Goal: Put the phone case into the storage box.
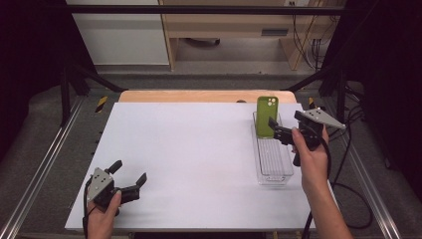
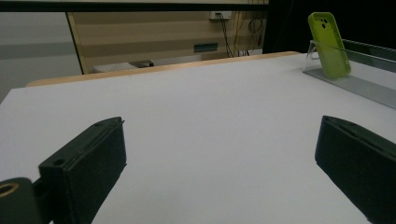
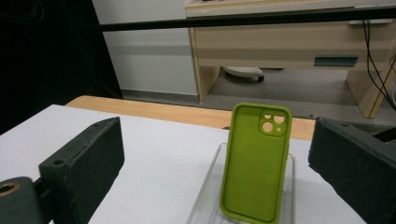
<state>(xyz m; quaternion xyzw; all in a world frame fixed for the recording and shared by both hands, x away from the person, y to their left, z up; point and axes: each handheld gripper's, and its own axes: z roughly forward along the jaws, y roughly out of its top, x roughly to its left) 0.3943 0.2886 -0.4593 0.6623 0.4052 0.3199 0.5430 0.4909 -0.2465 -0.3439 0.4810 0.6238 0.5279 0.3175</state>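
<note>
Near the table's front-left corner the left gripper (image 1: 130,176) rests with jaws spread wide, holding nothing – farther off, the right gripper (image 1: 277,130) hovers, jaws wide, just beside the green phone case (image 1: 267,116) standing upright against the far end of the clear tray (image 1: 273,175)

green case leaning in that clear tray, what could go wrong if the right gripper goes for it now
1. The case stands nearly upright, only leaning on the tray's far end, so a nudge from one jaw of the open right gripper could tip it flat.
2. The tray looks light and clear; a sideways push may slide it toward the table edge close by.
3. The case looks soft and could buckle if squeezed hard.
</note>
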